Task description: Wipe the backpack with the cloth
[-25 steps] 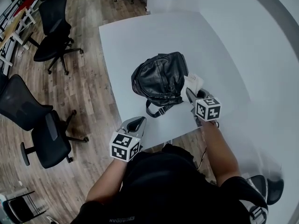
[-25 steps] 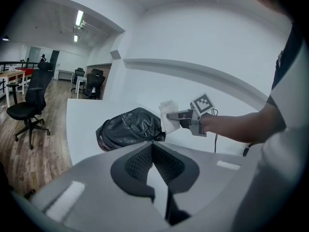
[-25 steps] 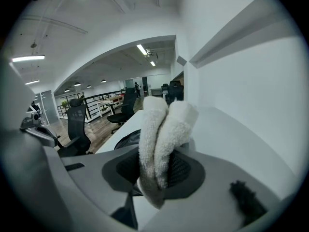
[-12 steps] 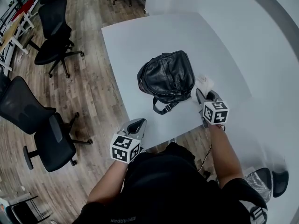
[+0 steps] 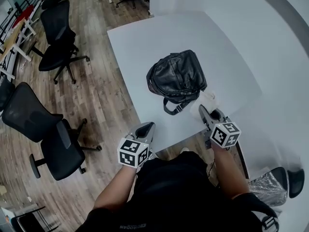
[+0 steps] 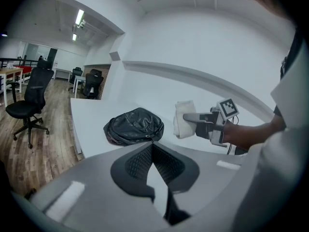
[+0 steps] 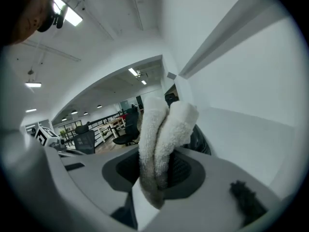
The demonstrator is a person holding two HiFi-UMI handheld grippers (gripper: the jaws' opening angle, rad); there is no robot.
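Right gripper (image 7: 159, 174) is closed firmly on a folded white cloth (image 7: 162, 124), which is pinched at its lower end so that two thick folds stand out well beyond the jaw tips. Left gripper (image 6: 153, 151) is held low with its jaws drawn together and nothing between them.

Just ahead of the right gripper and slightly to its left, the black backpack (image 5: 177, 76) lies slumped on the white table (image 5: 145, 37), a strap loop trailing from the side nearest the tools. Cloth and bag are judged to be near but not yet touching, so the wiping stroke appears about to be started.

For a clean stroke, the free folds of the cloth should be laid flat against the leather rather than dabbed end-on, and the hard jaw tips should be kept off the surface. Pressure is best kept light and strokes drawn along the panel, since a soft, part-empty bag is likely to buckle or slide on the smooth tabletop. The bag could be steadied from the far-left side by the left gripper, which lies well behind it at present.
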